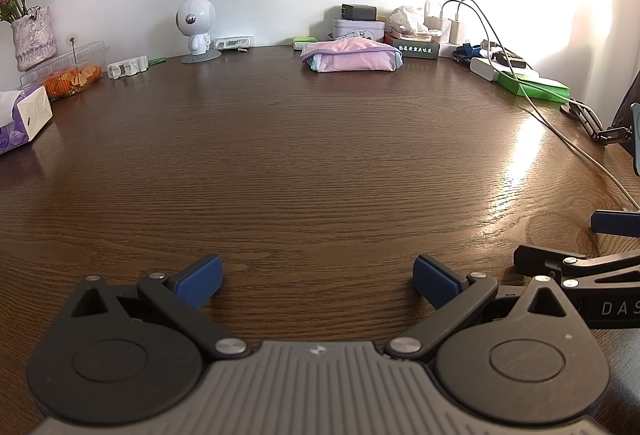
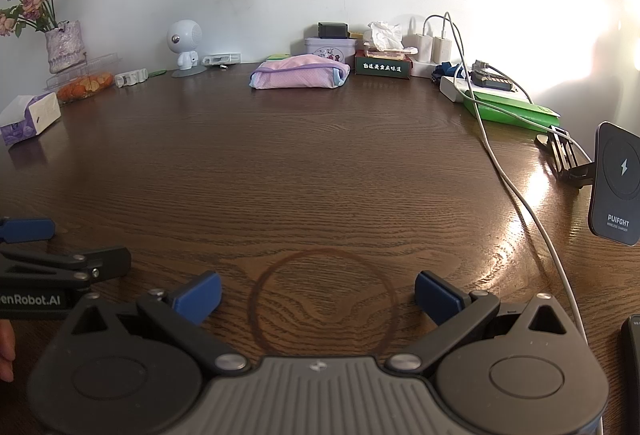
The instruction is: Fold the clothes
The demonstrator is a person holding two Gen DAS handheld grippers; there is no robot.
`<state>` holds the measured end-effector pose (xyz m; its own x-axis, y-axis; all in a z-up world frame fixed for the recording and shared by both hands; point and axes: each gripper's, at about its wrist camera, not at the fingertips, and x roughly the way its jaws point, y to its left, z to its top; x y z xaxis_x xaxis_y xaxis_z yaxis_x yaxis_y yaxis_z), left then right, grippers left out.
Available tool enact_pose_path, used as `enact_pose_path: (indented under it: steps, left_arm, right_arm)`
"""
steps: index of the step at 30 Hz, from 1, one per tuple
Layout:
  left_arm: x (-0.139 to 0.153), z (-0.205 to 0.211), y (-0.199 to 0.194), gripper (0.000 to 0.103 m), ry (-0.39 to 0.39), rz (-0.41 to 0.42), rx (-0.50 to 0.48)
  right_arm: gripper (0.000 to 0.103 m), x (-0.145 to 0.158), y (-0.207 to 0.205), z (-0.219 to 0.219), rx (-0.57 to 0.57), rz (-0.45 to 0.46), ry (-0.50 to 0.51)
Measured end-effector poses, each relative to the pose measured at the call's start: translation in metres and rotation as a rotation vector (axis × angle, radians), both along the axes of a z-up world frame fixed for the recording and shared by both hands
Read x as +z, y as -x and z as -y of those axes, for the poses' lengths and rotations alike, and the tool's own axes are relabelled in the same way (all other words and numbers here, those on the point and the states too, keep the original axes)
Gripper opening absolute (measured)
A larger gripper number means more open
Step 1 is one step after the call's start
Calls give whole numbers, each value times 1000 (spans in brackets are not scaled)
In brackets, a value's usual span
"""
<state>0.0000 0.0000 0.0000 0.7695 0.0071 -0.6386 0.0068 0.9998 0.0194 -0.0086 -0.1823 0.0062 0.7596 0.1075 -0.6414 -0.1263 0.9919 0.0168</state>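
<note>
A folded pink garment with light blue trim [image 1: 351,56] [image 2: 298,75] lies at the far edge of the dark wooden table [image 1: 312,163] [image 2: 304,171], by the wall. My left gripper [image 1: 318,281] hovers low over the near part of the table, open, with only bare wood between its blue pads. My right gripper [image 2: 318,295] is beside it, also open and empty, over a ring stain in the wood. Each gripper shows at the edge of the other's view: the right one [image 1: 592,247], the left one [image 2: 48,247]. Both are far from the garment.
Along the wall stand a vase of dried flowers [image 2: 60,43], a tissue pack [image 2: 30,117], a fruit box [image 1: 72,73], a white robot figure [image 1: 198,29], tins and boxes [image 2: 382,65], chargers with cables [image 2: 496,139], green booklets [image 2: 512,111] and a wireless charger stand [image 2: 618,183].
</note>
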Motion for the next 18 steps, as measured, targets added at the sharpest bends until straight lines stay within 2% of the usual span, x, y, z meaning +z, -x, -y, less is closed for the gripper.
enact_pose_path:
  steps: [18]
  left_arm:
    - [0,1,1,102,1,0,-1]
  right_arm:
    - [103,0,0,0,0,0,0]
